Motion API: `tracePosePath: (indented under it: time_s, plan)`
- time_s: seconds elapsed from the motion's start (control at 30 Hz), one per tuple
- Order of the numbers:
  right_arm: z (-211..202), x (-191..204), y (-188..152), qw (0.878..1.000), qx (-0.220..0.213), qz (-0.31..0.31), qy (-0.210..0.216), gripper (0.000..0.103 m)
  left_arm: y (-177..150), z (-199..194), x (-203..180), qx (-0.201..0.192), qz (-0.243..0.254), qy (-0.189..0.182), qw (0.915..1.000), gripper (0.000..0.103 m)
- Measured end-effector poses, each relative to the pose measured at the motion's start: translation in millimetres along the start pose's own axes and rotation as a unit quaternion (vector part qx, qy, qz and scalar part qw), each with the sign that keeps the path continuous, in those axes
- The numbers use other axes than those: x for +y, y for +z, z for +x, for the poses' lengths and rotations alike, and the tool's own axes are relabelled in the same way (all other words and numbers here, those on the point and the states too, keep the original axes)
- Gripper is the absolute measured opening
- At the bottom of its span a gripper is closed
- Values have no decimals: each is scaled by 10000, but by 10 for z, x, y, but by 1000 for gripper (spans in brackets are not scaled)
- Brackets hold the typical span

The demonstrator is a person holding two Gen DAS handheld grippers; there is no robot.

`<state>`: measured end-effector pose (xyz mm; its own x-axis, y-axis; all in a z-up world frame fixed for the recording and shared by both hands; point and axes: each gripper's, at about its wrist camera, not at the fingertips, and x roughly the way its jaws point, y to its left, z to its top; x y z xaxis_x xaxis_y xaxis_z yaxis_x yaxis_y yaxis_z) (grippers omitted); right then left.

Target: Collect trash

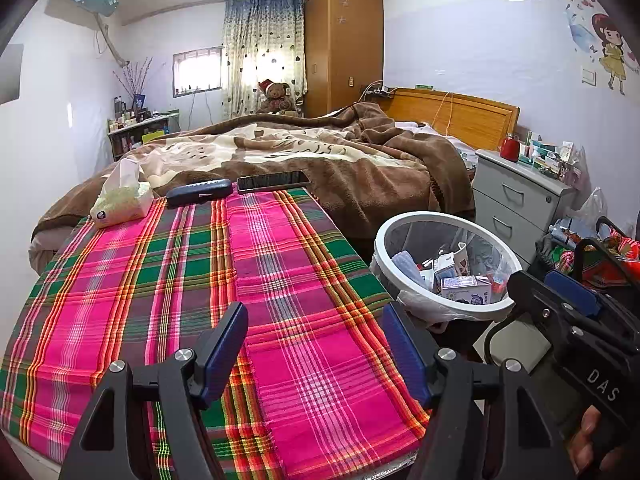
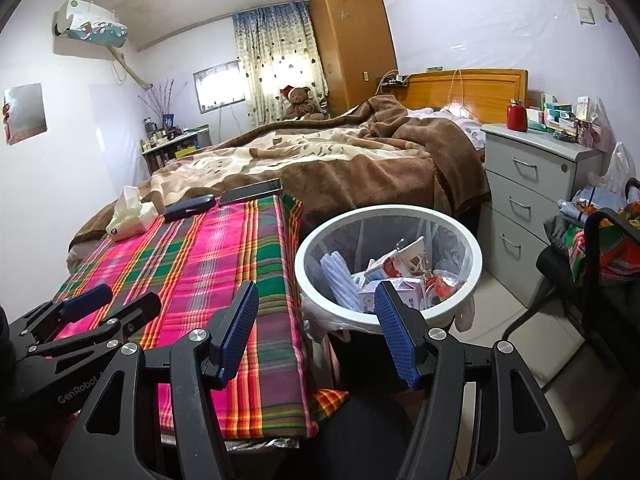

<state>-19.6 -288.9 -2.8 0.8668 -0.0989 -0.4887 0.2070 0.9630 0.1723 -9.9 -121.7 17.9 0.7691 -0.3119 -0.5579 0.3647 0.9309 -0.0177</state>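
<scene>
Currently both the left hand-held gripper [image 1: 314,322] and right hand-held gripper [image 2: 316,304] are released, holding nothing; trash [image 2: 404,280] sits inside the white bin [image 2: 312,248] beside the table [image 1: 192,280]

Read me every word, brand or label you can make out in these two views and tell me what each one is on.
"DAS": on the body of the right gripper, seen from the left wrist view.
"GenRobot": on the body of the left gripper, seen from the right wrist view.
Print on the cartons in the trash bin and on the tissue pack: too small to read.
</scene>
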Motion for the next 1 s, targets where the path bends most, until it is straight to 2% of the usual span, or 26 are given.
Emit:
tracePosePath:
  time_s: [1.0]
  plan:
    - [2, 42, -9, 10000, 47, -22, 19, 62, 15, -28, 29, 10, -45, -6, 10000, 69]
